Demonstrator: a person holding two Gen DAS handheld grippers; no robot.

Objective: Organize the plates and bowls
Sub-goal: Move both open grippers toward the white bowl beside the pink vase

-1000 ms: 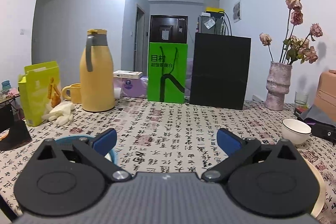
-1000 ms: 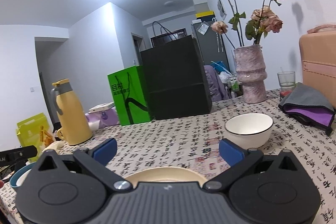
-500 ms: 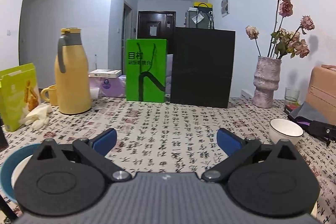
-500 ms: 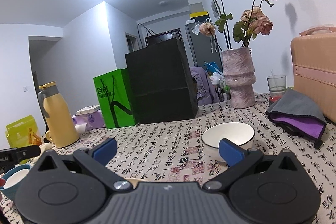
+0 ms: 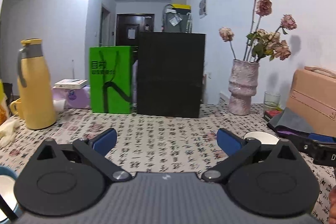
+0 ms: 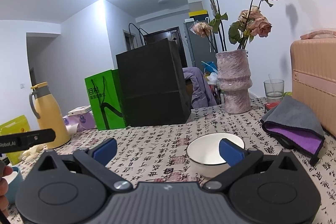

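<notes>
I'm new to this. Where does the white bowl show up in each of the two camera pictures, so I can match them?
Left wrist view: the white bowl sits low on the right, partly hidden behind the left gripper's right finger.
Right wrist view: it sits low, right of centre, with the right gripper's right finger in front of it.
Shared landmark: the pink vase of dried roses stands beyond the bowl in both.

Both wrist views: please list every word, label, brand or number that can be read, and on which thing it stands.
"Robot.AI": white print on the black bar of the left gripper, at the left edge of the right wrist view.
"D": a cut-off white letter on the black right gripper, at the right edge of the left wrist view.
"目村": large dark characters on the green paper bag; the smaller line under them is too blurred.
Patterned tablecloth: printed calligraphy characters, too distorted to read.
</notes>
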